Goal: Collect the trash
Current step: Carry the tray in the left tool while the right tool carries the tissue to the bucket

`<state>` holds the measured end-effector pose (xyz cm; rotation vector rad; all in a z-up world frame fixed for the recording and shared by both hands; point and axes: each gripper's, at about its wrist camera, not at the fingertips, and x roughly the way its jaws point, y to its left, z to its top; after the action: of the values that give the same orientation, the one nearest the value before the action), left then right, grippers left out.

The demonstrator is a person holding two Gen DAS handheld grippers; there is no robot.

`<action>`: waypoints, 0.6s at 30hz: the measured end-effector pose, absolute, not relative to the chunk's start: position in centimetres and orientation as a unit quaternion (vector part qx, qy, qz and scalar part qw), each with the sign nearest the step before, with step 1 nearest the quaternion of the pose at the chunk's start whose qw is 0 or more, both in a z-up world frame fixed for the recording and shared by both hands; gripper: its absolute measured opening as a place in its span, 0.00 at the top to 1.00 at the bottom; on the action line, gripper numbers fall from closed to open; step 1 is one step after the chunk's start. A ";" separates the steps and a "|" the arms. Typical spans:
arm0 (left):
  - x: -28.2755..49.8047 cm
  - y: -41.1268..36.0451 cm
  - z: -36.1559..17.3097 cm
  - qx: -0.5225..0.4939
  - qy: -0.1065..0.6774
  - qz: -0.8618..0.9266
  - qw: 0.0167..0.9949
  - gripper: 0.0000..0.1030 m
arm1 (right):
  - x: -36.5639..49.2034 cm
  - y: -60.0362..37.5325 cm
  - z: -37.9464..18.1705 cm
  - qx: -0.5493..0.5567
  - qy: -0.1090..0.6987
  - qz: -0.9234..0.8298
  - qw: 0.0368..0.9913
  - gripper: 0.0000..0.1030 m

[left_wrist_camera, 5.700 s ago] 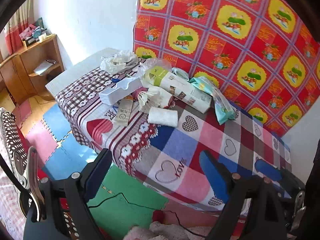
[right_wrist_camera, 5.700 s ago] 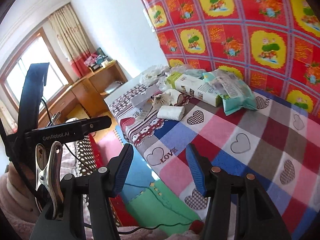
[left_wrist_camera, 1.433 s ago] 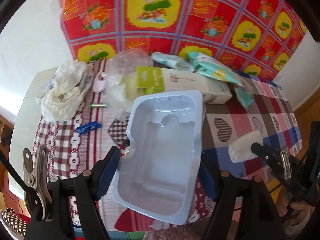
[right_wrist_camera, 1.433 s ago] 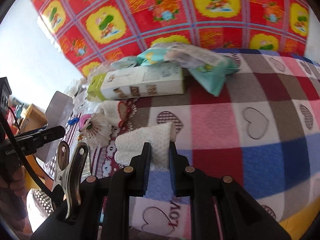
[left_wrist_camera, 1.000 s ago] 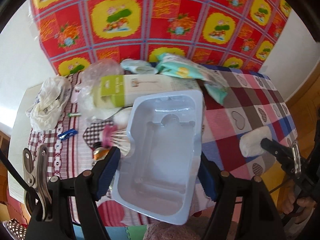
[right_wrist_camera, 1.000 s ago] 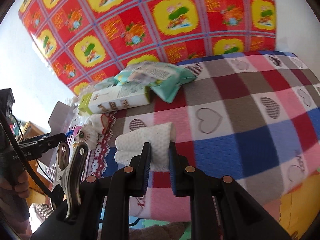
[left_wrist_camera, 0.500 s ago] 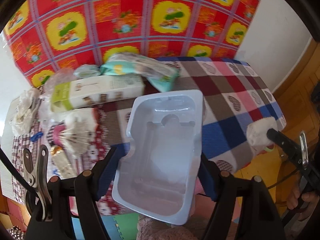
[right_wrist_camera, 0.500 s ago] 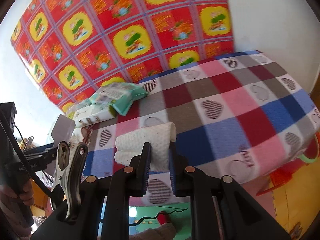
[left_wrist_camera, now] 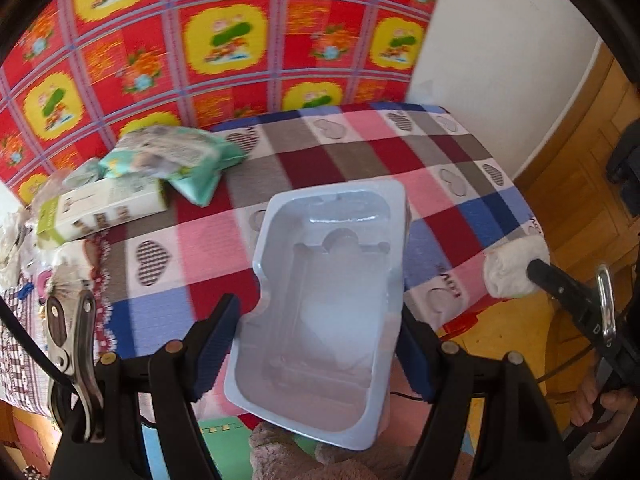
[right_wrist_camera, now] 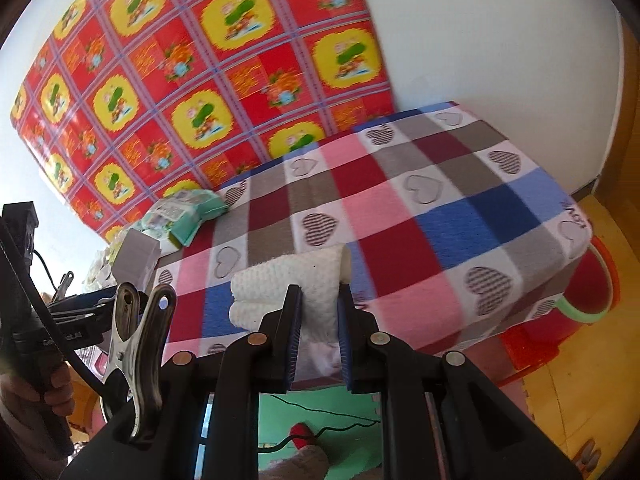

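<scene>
Left gripper (left_wrist_camera: 316, 354): jaws spread wide and clamped on the two long sides of the plastic tray (left_wrist_camera: 328, 300), which is held up off the worktop (left_wrist_camera: 436, 152), hollow side toward the camera.
Right gripper (right_wrist_camera: 318, 320): jaws nearly together, pinching the rolled paper towel (right_wrist_camera: 288, 280) by its middle; the roll is carried above the near edge of the worktop.
Red bin (right_wrist_camera: 600, 280): a red rim with a green band shows on the floor past the worktop's corner; I take it for the place the trash goes, though only part of it is visible.
Risk, tray: thin moulded plastic, smooth and glossy, with stepped recesses; gripped only by its rims it could buckle and spring out, or slide on the pads.
Risk, towel: soft, dimpled and loosely rolled; a tail hangs below the jaws, so it may unroll or snag on the cloth edge.
Risk, drop: both pieces are light; let go too early, they would likely land on the yellow floor (right_wrist_camera: 560, 400) beside the bin.
Still lying there: a teal wipes pack (left_wrist_camera: 180, 160) and a long cardboard box (left_wrist_camera: 100, 208), crinkled film against stiff flat card, at the far left of the checked fleece cloth (right_wrist_camera: 400, 200).
</scene>
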<state>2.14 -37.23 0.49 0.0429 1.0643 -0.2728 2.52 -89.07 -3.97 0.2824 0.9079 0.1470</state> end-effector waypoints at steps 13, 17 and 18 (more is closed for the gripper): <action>3.9 -46.4 0.7 0.046 0.506 -0.171 0.844 0.25 | 2.7 -96.4 -3.0 0.153 0.425 0.040 0.891 0.83; 5.2 -49.2 0.2 0.058 0.504 -0.193 0.840 0.25 | 3.2 -97.8 -3.0 0.161 0.425 0.026 0.890 0.83; 5.5 -49.8 0.0 0.060 0.503 -0.198 0.839 0.25 | 3.3 -98.1 -3.1 0.162 0.425 0.022 0.890 0.83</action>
<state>5.52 -49.76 0.04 0.1275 1.0638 -0.4186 3.26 -98.12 -3.08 0.3355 0.8828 0.0457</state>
